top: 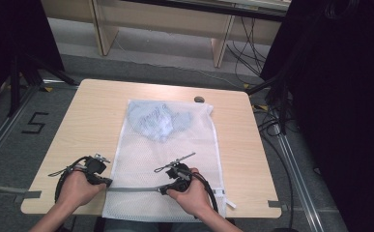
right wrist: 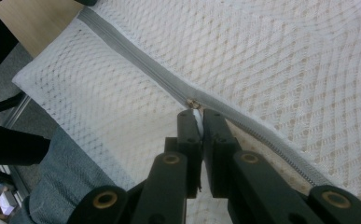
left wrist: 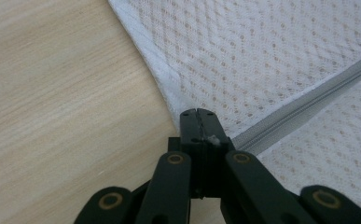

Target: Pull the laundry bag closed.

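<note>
Your hands sit at the near table edge, one gripper each. Your right gripper [top: 163, 190] is clamped on the zipper pull [right wrist: 196, 113] of the white mesh laundry bag [top: 141, 159]; in the right gripper view the small white tab stands pinched between the two black jaws, with the slider [right wrist: 193, 103] just beyond the tips. Your left gripper [top: 108, 182] is closed at the bag's left edge, right where the grey zipper [top: 134, 189] starts; in the left gripper view the jaws meet with a scrap of the bag's edge fabric [left wrist: 212, 139] caught between them, and the zipper tape runs off up and to the right.

Between the two grippers the zipper lies across the bag's near end, roughly parallel to the table edge. From the slider on toward your right, the right gripper view shows the teeth slightly parted, tan table visible through them.

Bag lies flat on the light wooden table [top: 88, 121], long axis pointing away from you, near end overhanging the edge over your lap. Farther up, inside the bag's far end, a crumpled pale blue garment [top: 158, 121] shows through the mesh. Just past the bag's far right corner, a small dark round object [top: 199, 99] lies on the table; can't tell what it is.
</note>
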Available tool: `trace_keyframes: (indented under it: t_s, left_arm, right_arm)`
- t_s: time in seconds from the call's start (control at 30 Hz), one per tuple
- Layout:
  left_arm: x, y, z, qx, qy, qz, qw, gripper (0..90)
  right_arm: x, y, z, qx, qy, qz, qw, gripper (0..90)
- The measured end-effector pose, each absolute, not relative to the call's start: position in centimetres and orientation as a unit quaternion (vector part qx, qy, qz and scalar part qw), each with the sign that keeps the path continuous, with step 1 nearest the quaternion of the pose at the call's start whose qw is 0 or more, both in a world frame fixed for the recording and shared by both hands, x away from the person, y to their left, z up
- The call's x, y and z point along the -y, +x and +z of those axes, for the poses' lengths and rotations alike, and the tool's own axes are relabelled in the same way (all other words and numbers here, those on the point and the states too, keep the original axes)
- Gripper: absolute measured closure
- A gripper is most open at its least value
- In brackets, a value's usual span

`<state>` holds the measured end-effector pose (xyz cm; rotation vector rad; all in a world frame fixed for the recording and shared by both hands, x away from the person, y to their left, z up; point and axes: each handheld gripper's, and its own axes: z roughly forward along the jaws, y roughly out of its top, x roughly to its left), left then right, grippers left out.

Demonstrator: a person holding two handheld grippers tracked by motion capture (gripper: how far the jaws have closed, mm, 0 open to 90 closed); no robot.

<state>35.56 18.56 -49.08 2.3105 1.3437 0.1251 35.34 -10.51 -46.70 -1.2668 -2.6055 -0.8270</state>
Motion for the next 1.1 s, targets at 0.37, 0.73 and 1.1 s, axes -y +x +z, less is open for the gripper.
trace_keyframes:
  t_s: [0.37, 0.73, 1.1]
  left_arm:
    - [-18.5, 35.6, -49.1, -0.489, 0.840, 0.046, 0.232, 89.7]
    - [-18.6, 35.5, -49.1, -0.487, 0.841, 0.046, 0.231, 89.7]
    - [-18.6, 35.5, -49.1, -0.487, 0.841, 0.047, 0.231, 89.7]
  right_arm:
    - [11.0, 35.4, -46.8, 0.860, -0.423, -0.278, 0.064, 87.0]
    - [11.2, 35.2, -46.5, 0.854, -0.439, -0.271, 0.061, 87.0]
    - [11.6, 35.1, -46.4, 0.853, -0.442, -0.270, 0.067, 87.0]
